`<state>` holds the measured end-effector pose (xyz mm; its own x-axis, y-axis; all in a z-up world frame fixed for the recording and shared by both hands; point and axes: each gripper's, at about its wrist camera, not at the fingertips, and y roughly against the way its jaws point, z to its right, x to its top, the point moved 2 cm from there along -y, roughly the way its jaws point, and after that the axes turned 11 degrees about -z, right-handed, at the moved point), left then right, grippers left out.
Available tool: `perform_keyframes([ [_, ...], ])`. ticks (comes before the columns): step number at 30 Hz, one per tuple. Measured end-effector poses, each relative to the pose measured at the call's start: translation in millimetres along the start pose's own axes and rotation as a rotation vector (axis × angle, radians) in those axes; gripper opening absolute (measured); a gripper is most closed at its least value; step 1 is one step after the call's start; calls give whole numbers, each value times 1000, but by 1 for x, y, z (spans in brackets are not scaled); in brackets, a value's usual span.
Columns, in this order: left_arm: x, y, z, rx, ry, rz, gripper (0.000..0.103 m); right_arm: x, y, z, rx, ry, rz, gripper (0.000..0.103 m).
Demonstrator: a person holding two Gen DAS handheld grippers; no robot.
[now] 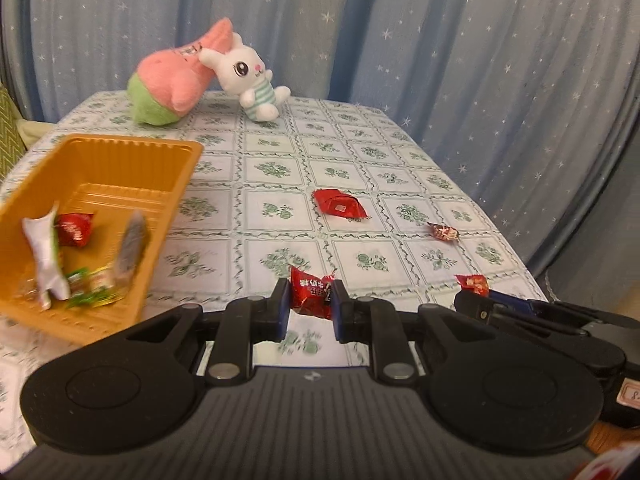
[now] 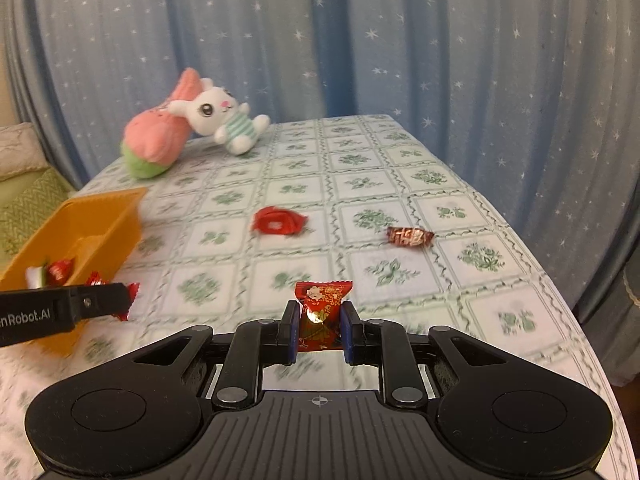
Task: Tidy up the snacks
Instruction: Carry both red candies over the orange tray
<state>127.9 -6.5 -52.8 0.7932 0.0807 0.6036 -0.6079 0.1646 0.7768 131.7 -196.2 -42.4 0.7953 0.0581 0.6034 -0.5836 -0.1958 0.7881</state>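
Starry curtain behind table (image 2: 500,248). Left gripper (image 1: 310,300), right gripper (image 2: 320,322) each pinching a candy. Several snacks already in orange tray (image 1: 120,152) leftward; two wrapped candies left ahead.

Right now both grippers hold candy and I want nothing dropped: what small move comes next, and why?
Probably carry the left gripper over the orange tray and release there. It is shut on a red candy, the tray lies just to its left and already holds snacks, and the right gripper, shut on its own red-and-gold candy, is farther from the tray.
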Motion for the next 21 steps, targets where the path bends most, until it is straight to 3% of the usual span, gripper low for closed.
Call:
perform_keyframes([
  [8, -20, 54, -25, 32, 25, 33, 18, -23, 43, -41, 48, 68, 6, 21],
  [21, -38, 104, -73, 94, 87, 55, 18, -28, 65, -108, 129, 187, 16, 21],
])
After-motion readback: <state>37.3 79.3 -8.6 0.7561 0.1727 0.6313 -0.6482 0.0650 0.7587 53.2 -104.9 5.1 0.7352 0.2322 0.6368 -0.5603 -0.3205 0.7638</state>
